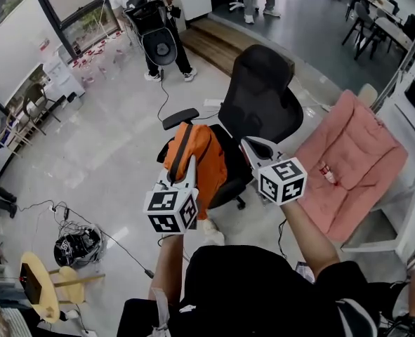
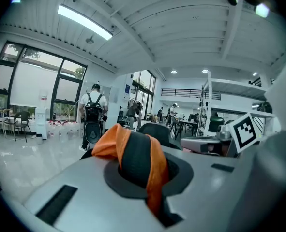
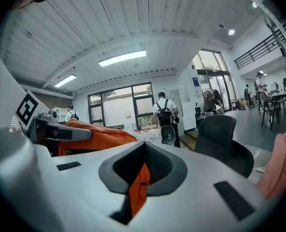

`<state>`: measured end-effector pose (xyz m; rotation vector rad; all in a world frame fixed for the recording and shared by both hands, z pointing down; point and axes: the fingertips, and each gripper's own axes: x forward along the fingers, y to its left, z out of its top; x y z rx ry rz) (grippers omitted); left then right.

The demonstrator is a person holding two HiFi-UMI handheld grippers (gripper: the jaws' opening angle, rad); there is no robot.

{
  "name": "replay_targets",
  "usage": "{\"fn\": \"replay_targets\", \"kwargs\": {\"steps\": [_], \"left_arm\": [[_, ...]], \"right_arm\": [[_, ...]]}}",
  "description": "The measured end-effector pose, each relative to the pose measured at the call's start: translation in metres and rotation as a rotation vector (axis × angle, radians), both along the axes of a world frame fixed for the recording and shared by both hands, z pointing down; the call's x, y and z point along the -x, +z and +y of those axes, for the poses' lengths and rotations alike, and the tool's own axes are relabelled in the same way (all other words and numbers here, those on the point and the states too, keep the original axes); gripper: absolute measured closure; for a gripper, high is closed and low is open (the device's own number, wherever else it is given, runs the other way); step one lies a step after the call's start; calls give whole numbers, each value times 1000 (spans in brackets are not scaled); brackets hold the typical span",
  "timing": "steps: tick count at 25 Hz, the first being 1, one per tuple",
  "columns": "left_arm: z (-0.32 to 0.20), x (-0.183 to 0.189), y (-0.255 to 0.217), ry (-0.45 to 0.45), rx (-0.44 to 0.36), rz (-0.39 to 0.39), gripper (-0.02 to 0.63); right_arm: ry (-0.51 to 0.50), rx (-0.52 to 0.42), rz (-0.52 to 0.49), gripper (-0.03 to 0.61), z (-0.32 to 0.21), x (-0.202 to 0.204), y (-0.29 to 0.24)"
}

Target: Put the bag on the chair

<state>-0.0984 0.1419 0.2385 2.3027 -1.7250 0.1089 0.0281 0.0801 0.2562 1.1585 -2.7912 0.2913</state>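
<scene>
Ok: left gripper (image 1: 191, 166) and right gripper (image 1: 248, 149) both clamp orange bag (image 1: 208, 161) beside black chair (image 1: 261, 97); glossy grey floor (image 1: 102, 153).

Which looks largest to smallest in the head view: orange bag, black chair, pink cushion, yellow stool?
1-2. pink cushion and black chair: too alike to rank.
3. orange bag.
4. yellow stool, clearly smallest.

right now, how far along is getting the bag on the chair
Done: the bag is off the floor, with the left tool shut on its strap and the right tool shut on its fabric. In hand: it hangs at the chair. Left: lower it onto the chair and let go.
</scene>
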Motion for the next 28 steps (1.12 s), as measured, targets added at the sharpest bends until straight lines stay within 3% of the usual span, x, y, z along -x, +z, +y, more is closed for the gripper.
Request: {"fn": "replay_targets", "kwargs": {"steps": [14,28], "left_arm": [[-91,83,-3,48,7,25,600],[-128,158,4,67,22,50,600]], "right_arm": [[25,0,37,577,-89,85,-4],[52,-5,95,577,-119,152,0]]}}
